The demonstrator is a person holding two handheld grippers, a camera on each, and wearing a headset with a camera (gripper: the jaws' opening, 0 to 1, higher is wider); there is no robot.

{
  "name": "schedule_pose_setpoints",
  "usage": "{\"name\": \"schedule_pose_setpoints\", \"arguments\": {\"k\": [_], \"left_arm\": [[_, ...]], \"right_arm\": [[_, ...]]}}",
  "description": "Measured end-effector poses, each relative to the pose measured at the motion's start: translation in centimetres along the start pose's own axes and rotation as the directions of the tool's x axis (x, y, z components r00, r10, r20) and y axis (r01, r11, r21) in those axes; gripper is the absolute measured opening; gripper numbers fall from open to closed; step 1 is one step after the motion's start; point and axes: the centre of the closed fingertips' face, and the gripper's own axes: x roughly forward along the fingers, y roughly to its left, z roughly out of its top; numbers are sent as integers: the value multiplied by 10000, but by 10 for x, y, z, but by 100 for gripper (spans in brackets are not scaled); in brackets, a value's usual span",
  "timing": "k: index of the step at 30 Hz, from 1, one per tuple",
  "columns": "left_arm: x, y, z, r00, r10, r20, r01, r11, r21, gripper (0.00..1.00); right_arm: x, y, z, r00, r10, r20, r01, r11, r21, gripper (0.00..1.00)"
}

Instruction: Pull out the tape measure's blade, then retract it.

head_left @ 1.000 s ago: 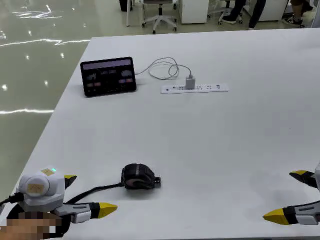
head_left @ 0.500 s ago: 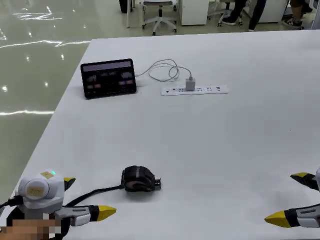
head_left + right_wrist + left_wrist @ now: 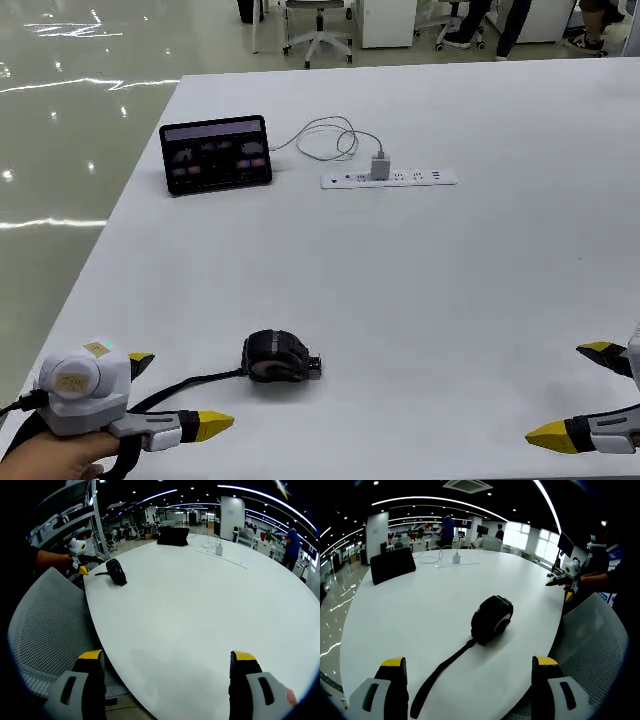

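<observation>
A black tape measure (image 3: 278, 356) lies on the white table (image 3: 420, 280) near its front left, blade in, with its black strap (image 3: 190, 381) trailing left. My left gripper (image 3: 178, 392) is open just left of the case, its yellow-tipped fingers on either side of the strap's end. Through the left gripper view the tape measure (image 3: 491, 619) sits a short way ahead of the open left gripper (image 3: 469, 667), apart from it. My right gripper (image 3: 575, 392) stands open at the front right, holding nothing. From the right gripper view the tape measure (image 3: 115, 572) is far off to the left.
A dark tablet (image 3: 216, 153) stands at the back left. A white power strip (image 3: 390, 177) with a charger and a looped cable (image 3: 325, 138) lies behind the middle. The table's left edge runs close to the left gripper. A grey mesh chair (image 3: 45, 625) is beside the table.
</observation>
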Motion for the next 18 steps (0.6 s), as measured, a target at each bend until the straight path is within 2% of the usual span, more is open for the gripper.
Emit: {"name": "schedule_pose_setpoints", "arguments": {"k": [4, 11, 16, 18], "left_arm": [[6, -1, 4, 9997, -216, -96, 218, 9995, 211, 100], [13, -5, 19, 9989, -450, -164, 461, 9961, 752, 99], [19, -11, 29, 9961, -747, -468, 799, 9895, 1206, 98], [22, -11, 30, 9943, -775, -737, 880, 9846, 1510, 98]], "right_arm": [[5, 3, 3, 10000, 75, -20, -75, 9999, -83, 100], [14, 7, 8, 9995, 282, -109, -285, 9992, -289, 100], [21, 8, 15, 9992, 389, 10, -388, 9984, -420, 100], [24, 10, 17, 9990, 454, 10, -453, 9978, -488, 100]]}}
